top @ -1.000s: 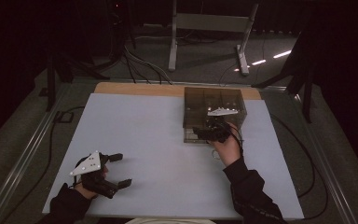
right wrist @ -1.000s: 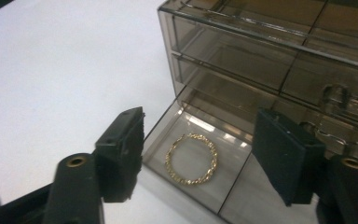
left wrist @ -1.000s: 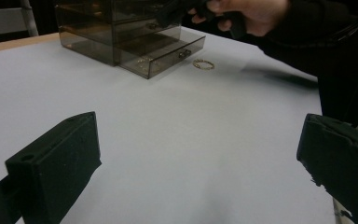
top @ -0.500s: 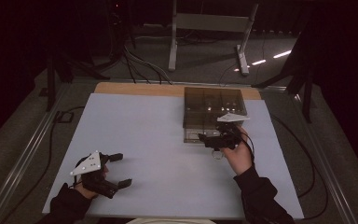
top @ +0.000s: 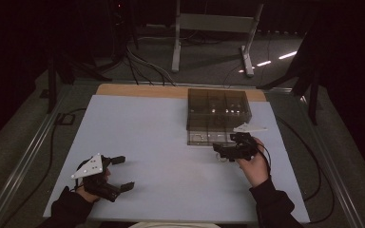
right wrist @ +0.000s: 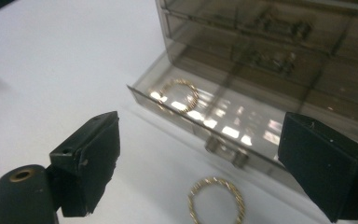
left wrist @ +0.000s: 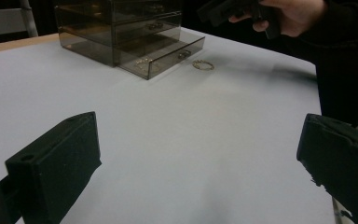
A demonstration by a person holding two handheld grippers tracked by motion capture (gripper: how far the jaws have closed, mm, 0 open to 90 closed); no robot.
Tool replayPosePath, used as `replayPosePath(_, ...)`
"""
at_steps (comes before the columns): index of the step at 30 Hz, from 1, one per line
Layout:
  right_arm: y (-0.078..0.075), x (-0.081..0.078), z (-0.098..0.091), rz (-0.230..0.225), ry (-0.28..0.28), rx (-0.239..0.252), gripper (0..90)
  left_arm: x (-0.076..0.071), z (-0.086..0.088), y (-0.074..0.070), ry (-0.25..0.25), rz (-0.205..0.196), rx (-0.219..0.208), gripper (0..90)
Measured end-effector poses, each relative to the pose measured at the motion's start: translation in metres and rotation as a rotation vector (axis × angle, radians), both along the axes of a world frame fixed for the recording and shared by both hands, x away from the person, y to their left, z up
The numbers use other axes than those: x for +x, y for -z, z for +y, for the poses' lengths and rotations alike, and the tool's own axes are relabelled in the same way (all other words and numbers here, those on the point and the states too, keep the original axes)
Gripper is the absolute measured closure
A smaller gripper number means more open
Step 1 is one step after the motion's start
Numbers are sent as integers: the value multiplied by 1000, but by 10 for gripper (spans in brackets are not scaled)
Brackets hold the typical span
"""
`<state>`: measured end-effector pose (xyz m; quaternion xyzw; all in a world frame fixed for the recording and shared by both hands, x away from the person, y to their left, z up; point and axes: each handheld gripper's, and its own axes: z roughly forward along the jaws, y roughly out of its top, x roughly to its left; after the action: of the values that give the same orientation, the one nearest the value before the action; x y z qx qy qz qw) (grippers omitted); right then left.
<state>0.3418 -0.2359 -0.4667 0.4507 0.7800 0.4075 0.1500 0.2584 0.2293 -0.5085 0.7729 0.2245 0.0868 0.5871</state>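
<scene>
Your left gripper (top: 125, 173) is parked at the near-left corner of the table (top: 147, 123). Its jaws are wide with nothing between them, and it's well apart from everything that matters. Leave it out of this one.

The smoked drawer unit (top: 218, 102) is right of centre, with its bottom drawer (right wrist: 168, 109) pulled out toward you. One gold ring (right wrist: 179, 95) lies flat inside, toward the drawer's left end in the right gripper view.

The second gold ring (right wrist: 216, 200) is loose on the table, just in front of the drawer front and close under the drawer handle (right wrist: 226, 150), but not touching either as far as I can tell. It looks like the piece to go for.

Your right gripper (top: 220, 152) is next to it, clearly the nearer hand. Its jaws have just been opening and are now wide, with nothing gripped. From the right gripper view:
- The loose ring sits low in frame, about midway between the two pads, so you're already lined up sideways.
- It's round and flat, so there's no long axis to square up to. Any diameter works.
- What's left is down and slightly forward.

My guess at the risks: the thin ring may slide on the smooth table as you close, and the far pad may catch the handle.
</scene>
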Motion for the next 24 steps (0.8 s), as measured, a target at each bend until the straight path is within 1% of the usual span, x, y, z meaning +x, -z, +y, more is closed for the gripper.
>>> replayPosePath(4,7,-3,-6,6,5,0,141,0,-1,0,2,2,0,4)
replayPosePath(8,12,-6,-8,6,6,-18,151,0,-1,1,2,2,4,4)
replayPosePath(10,16,-6,-8,10,-2,-25,152,0,-1,1,2,4,1,4)
replayPosePath(14,25,-5,-9,16,7,-31,183,0,0,1,3,3,0,4)
replayPosePath(17,31,-4,-10,22,7,-37,236,1,-1,1,2,6,-1,4)
replayPosePath(19,35,-2,-12,33,8,-30,317,0,-1,1,4,2,5,4)
replayPosePath(20,37,-1,-13,38,12,-35,342,0,-1,1,4,3,2,4)
replayPosePath(23,41,1,-15,36,13,-77,457,0,0,1,3,2,2,4)
replayPosePath(24,42,2,-16,41,13,-82,494,0,0,1,3,3,2,4)
